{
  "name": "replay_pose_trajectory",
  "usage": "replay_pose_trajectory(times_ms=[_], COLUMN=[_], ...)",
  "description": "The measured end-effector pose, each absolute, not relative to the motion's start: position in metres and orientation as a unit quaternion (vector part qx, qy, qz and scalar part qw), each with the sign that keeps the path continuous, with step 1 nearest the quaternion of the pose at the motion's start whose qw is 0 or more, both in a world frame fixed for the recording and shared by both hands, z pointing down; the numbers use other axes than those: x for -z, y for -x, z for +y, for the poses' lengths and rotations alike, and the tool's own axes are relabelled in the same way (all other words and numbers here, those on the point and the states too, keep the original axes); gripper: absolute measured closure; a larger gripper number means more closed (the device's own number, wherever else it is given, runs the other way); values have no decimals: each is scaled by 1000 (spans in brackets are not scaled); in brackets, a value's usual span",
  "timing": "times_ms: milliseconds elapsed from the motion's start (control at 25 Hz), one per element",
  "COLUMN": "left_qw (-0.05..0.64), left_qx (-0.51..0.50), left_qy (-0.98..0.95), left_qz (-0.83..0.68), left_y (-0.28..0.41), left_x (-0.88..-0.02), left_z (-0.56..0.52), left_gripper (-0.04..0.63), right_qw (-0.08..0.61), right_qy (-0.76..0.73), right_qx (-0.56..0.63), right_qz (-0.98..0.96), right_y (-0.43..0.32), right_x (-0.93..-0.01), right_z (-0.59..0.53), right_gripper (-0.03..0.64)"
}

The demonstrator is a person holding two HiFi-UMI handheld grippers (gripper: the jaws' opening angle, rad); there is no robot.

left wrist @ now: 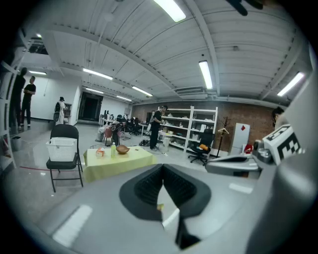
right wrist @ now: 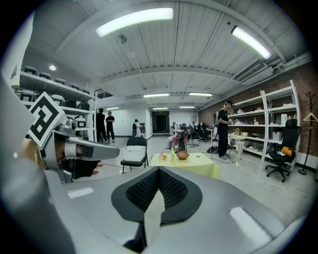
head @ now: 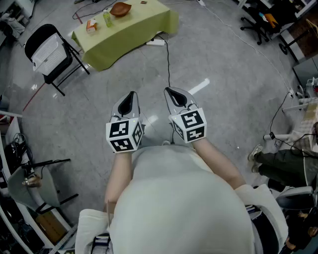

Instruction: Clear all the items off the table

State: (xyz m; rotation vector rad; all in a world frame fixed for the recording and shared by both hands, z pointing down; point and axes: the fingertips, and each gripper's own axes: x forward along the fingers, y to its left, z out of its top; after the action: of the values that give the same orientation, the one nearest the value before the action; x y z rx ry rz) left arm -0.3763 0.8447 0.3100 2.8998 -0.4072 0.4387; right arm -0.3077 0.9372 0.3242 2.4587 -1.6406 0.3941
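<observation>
Both grippers are held out in front of the person, left gripper [head: 130,99] and right gripper [head: 174,92] side by side. Jaws are pressed together on each, with nothing in them. The table [head: 144,22] with the yellow cloth is well off across the floor, and it's still got a brown bowl [head: 120,9], a green bottle [head: 107,19] and a small box [head: 91,26] on it. So I'd say clearing hasn't started. The next move is walking over, opening a gripper and picking something. The basket [head: 47,52] on the chair [head: 35,39] beside the table looks like the drop spot, but that's my guess.
</observation>
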Motion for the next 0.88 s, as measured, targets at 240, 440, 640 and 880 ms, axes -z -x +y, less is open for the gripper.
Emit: replay_pose_trajectory(times_ms=[240,440,640,880], left_qw=[95,97,95,90], left_qx=[-149,-151,-157,-159], left_qy=[-974,-974,-974,-975], left_qz=[-139,-140,-136,-125], left_y=[377,374,366,355], left_x=[-311,-310,-313,-310], left_z=[827,801,758,699], left_gripper=[586,586,586,586], right_qw=[82,84,63,53], right_qy=[-820,-817,-813,-817], right_qx=[-137,-144,-146,-151], right_qz=[-550,-552,-560,-554], right_y=[310,308,304,295], right_x=[-324,-324,-324,-323], right_z=[920,894,852,795], right_gripper=[620,620,620,620])
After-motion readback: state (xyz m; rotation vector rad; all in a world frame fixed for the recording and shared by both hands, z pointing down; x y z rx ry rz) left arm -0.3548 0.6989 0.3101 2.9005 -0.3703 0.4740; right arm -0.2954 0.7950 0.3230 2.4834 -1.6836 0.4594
